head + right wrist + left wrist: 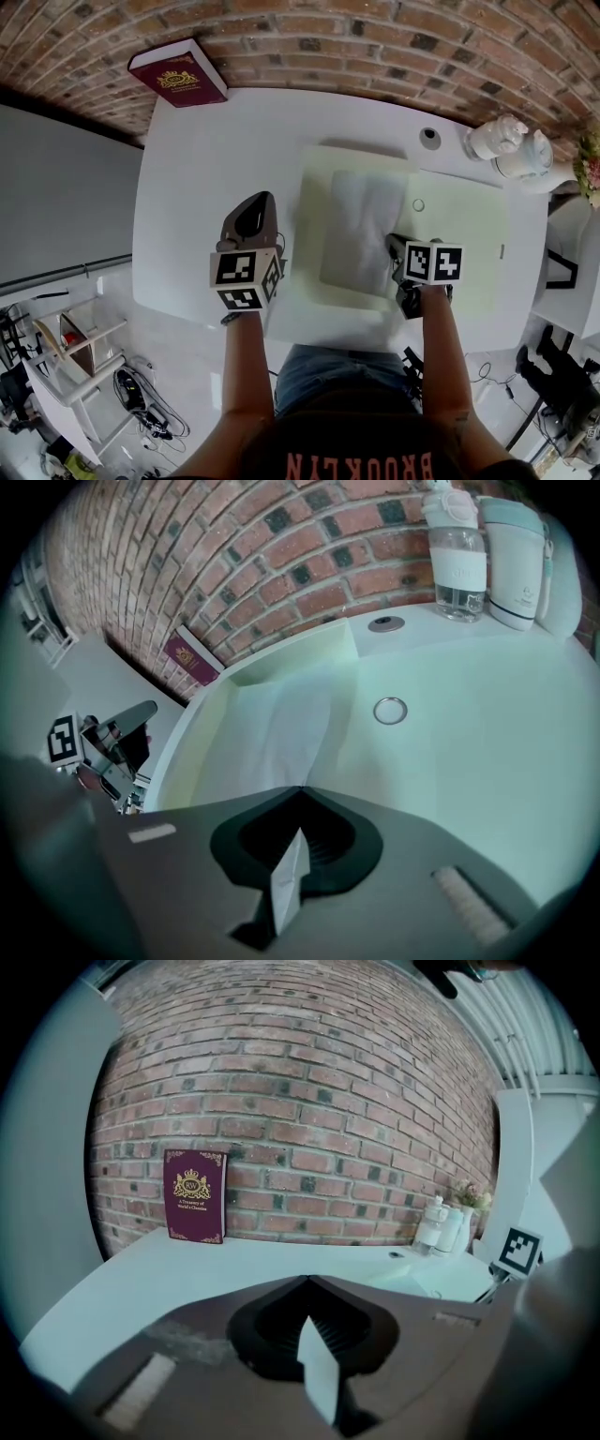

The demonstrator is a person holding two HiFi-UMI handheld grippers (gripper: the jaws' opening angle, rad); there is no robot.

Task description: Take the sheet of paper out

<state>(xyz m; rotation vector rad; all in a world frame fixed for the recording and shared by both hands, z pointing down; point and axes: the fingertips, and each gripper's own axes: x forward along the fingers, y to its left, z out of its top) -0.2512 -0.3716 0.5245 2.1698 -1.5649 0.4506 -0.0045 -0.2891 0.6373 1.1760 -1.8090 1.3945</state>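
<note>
One sheet of paper [361,230] lies flat inside the open folder [459,234], centre frame: not yet out. We find the right gripper [300,789] pinched on its lower-right corner; the left gripper [305,1281] closed, empty, left of the folder. Lifting out remains.

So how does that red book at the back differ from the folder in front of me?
The book is dark red with gold print; the folder is plain pale yellow. The book stands closed against the brick wall; the folder lies flat and opened out, a sheet of paper on it. The folder covers far more of the table than the book. Both are rectangular and sit on the white table.
</note>
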